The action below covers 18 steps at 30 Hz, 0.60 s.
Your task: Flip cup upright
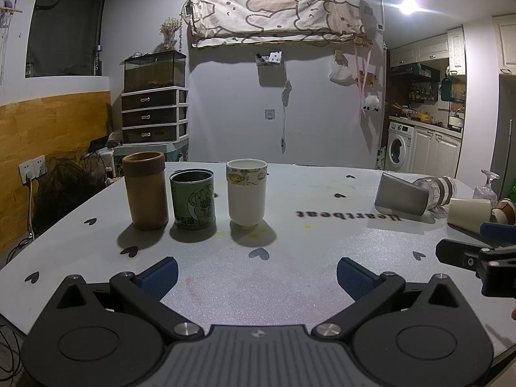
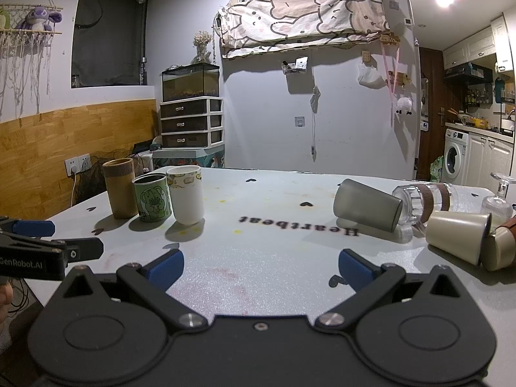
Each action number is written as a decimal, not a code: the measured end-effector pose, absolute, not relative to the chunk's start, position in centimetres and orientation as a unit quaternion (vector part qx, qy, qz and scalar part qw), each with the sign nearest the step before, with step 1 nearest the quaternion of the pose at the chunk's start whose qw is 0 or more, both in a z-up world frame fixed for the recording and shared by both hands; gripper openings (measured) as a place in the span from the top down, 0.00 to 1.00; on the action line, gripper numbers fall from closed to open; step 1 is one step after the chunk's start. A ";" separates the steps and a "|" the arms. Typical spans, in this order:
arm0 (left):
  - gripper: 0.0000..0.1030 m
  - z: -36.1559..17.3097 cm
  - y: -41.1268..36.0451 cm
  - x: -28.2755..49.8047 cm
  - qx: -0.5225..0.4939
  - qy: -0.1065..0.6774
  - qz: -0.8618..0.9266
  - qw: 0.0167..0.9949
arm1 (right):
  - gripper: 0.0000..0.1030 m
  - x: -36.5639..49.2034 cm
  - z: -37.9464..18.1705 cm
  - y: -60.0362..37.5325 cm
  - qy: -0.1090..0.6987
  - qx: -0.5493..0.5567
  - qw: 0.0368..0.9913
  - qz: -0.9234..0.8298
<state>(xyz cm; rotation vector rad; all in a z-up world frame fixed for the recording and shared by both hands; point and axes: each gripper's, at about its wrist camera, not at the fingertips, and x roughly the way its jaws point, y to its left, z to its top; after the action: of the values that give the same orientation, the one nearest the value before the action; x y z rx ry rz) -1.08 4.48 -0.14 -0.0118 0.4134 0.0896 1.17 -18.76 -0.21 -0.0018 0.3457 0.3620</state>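
Observation:
Three cups stand upright in a row at the table's left: a brown cup (image 1: 146,190), a green tin cup (image 1: 193,196) and a white cup with a yellow band (image 1: 246,192). At the right, several cups lie on their sides: a grey cup (image 2: 367,204), a clear glass cup with brown bands (image 2: 425,198), a cream cup (image 2: 458,235) and a tan cup (image 2: 500,248). My left gripper (image 1: 258,277) is open and empty, in front of the white cup. My right gripper (image 2: 259,269) is open and empty, short of the grey cup.
The grey table (image 2: 258,193) has black hearts and the word "Heartbeat". A stemmed glass (image 2: 498,200) is at the far right edge. The right gripper's side shows in the left wrist view (image 1: 477,254); the left gripper's side shows in the right wrist view (image 2: 48,248).

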 end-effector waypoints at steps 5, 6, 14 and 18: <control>0.00 -0.1 4.5 -1.1 -0.006 0.205 0.044 0.978 | 0.00 1.2 -0.2 -18.8 0.171 -0.001 0.969 0.179; 0.00 -0.1 4.5 -1.1 -0.006 0.205 0.044 0.978 | 0.00 1.2 -0.2 -18.8 0.171 -0.001 0.969 0.179; 0.00 -0.2 4.5 -1.1 -0.006 0.205 0.044 0.978 | 0.00 1.2 -0.2 -18.8 0.171 -0.001 0.969 0.179; 0.00 -0.4 4.4 -1.0 -0.007 0.206 0.045 0.977 | 0.00 1.1 -0.2 -18.7 0.171 -0.001 0.969 0.179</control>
<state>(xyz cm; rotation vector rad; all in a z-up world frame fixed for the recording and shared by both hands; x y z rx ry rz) -1.03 4.44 -0.40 -0.0146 0.4161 0.0912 1.15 -18.72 -0.21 -0.0010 0.3465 0.3617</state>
